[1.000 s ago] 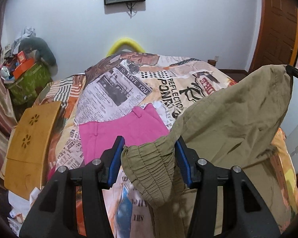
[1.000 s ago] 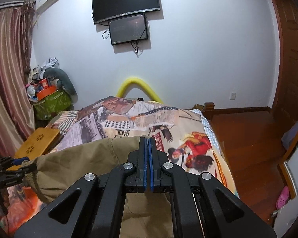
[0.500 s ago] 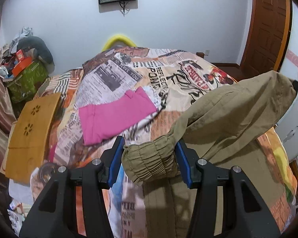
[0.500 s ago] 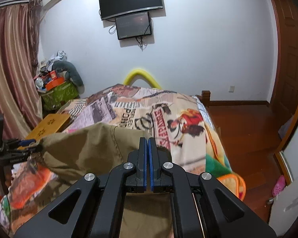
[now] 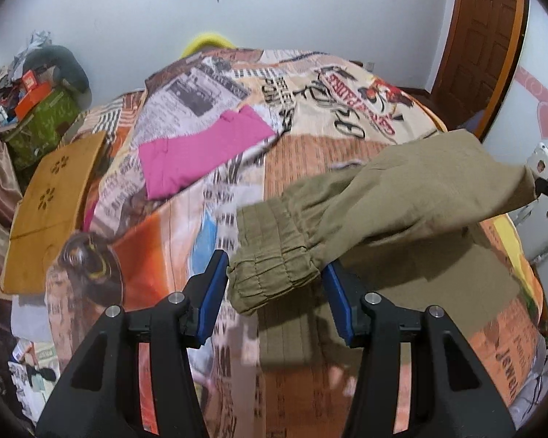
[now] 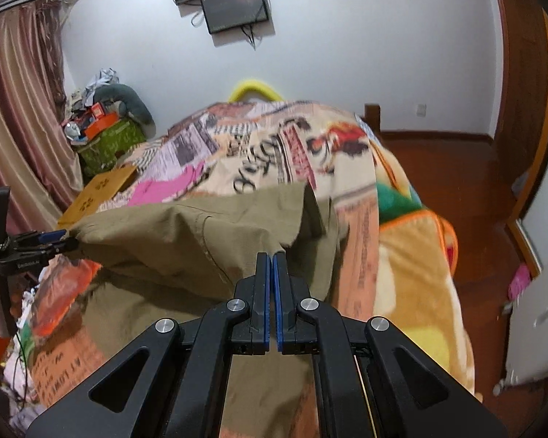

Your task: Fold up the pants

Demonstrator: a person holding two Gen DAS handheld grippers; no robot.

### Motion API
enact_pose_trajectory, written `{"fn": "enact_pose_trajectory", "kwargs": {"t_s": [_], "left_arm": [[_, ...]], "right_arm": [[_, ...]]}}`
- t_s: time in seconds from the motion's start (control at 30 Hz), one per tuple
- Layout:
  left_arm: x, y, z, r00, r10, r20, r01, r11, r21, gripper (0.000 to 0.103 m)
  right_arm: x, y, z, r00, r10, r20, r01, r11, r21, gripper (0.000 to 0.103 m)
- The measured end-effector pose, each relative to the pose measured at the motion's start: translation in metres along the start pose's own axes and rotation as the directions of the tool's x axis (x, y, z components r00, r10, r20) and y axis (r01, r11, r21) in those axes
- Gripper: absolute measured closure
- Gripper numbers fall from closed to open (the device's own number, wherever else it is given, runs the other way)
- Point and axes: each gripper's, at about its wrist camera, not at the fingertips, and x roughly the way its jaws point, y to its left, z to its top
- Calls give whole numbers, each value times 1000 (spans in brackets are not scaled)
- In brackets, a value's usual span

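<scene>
Left claw (image 5: pixel 276 284), half spread, clamps the khaki pants (image 5: pixel 383 197) by their bunched elastic band above the bed (image 5: pixel 303 160). Right claw (image 6: pixel 272 284), pinched tight, grips their other end; thin fabric could slip out, spoiling the fold.

Pants (image 5: pixel 402 197) hang above the bedspread (image 5: pixel 303 109), folded garment (image 5: pixel 201 153) behind-left, board (image 5: pixel 51 197) leftmost.

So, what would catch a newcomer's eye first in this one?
The olive pants strung in mid-air between both claws: the left claw holds the gathered cuff, the right claw pinches the other end. Behind them, a folded pink garment lies on the loud newspaper-print bedspread.
</scene>
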Motion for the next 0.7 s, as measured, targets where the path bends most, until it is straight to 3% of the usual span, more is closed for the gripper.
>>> {"fn": "enact_pose_trajectory", "kwargs": {"t_s": [0.13, 0.3, 0.37, 0.6, 0.7], "left_arm": [[-3, 3, -15, 999, -16, -34, 16, 1000, -7, 51], [-17, 1, -24, 999, 29, -20, -28, 999, 21, 51], [-27, 1, -23, 999, 47, 4, -47, 998, 30, 51], [-40, -9, -16, 998, 43, 42, -45, 997, 60, 46], [-38, -22, -16, 999, 35, 37, -38, 994, 101, 45]], "right_arm": [[-5, -5, -25, 999, -10, -50, 12, 1000, 22, 99], [-19, -9, -48, 997, -53, -62, 55, 998, 39, 99], [-25, -11, -51, 996, -69, -57, 73, 996, 57, 99], [-34, 10, -47, 996, -84, -44, 82, 996, -37, 98], [-29, 22, -47, 997, -58, -53, 55, 997, -52, 90]]}}
